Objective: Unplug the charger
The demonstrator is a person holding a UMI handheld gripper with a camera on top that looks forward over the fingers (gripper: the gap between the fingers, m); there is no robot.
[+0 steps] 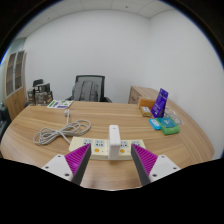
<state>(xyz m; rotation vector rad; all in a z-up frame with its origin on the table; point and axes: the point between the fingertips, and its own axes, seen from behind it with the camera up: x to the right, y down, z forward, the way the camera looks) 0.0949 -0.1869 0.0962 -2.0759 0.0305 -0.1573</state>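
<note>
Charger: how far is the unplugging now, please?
Nothing looks done yet: the charger stands upright in the power strip, whose coiled cable lies on the table. In hand: the tongs are open, fingers either side of the strip, charger just beyond their tips. Left: close on the charger and pull it out.

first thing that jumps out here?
The white charger standing upright in a power strip on the wooden table, just ahead of the open gripper and in line with the gap between its fingers. Next, the coiled white cable left of the charger, then the purple box far right.
</note>
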